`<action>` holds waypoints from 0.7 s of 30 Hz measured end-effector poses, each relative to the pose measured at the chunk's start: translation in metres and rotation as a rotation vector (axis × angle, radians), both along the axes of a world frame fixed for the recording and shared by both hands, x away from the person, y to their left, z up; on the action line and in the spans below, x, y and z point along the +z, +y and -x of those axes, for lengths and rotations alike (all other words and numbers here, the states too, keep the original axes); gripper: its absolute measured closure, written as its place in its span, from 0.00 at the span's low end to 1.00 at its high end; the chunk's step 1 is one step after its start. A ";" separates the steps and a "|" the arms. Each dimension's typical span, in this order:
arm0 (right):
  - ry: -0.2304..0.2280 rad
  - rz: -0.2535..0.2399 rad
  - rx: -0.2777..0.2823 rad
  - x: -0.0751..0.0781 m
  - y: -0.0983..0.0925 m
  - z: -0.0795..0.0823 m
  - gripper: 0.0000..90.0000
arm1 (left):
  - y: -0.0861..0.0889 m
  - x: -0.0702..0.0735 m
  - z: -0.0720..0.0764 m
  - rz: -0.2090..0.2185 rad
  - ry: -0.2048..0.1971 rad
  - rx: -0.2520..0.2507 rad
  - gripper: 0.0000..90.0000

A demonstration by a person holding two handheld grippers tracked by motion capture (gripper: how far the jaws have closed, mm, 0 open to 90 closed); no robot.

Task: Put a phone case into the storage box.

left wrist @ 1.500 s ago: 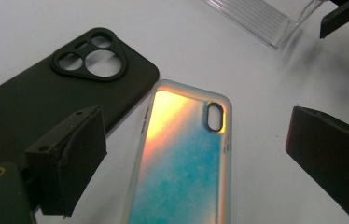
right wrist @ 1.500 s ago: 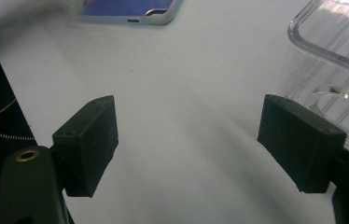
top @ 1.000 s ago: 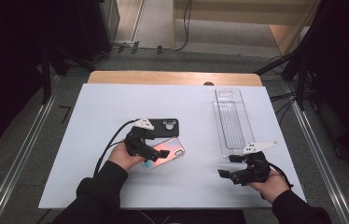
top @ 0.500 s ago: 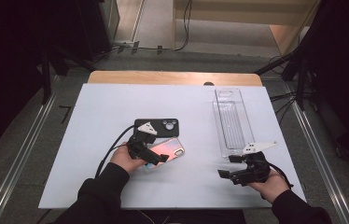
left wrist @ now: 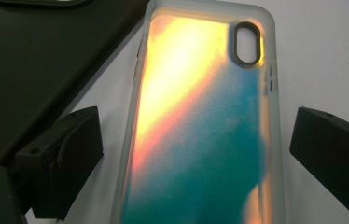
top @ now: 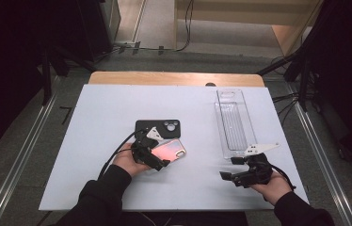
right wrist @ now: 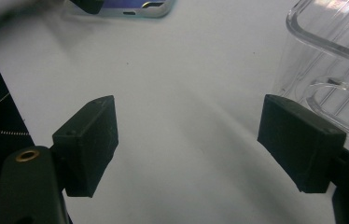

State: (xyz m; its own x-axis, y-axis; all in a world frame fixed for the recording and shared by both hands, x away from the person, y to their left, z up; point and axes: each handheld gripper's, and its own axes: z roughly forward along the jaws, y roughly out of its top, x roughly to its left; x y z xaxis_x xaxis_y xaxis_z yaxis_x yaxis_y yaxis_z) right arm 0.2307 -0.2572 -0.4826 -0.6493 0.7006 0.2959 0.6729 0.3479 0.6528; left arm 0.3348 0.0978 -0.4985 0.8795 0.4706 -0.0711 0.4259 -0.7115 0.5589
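Left gripper [top: 157,157]: jaws wide, one on each side of the iridescent phone case [left wrist: 200,126], a gap showing on both sides (no pad pressing it).
Iridescent phone case: flat on the white bench [top: 99,122], camera cutout away from the gripper, just beside the black phone case [top: 157,127].
Right gripper [right wrist: 186,140]: jaws wide, nothing between them, over bare bench.
Clear tray [top: 235,125]: near the right gripper, well apart from the cases.

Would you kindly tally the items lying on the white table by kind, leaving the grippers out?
Phone cases: 2, the black phone case and the iridescent phone case
Clear plastic trays: 1, the clear plastic tray
Total: 3
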 end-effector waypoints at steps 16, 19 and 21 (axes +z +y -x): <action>-0.006 0.001 0.009 0.000 0.000 0.000 0.21 | -0.006 -0.002 0.010 -0.060 -0.076 0.004 0.09; -0.003 0.000 0.007 0.000 0.000 -0.001 0.21 | -0.006 0.000 0.012 -0.056 -0.079 -0.008 0.16; -0.003 -0.001 0.006 0.000 0.000 -0.001 0.21 | -0.007 0.000 0.013 -0.056 -0.080 -0.006 0.18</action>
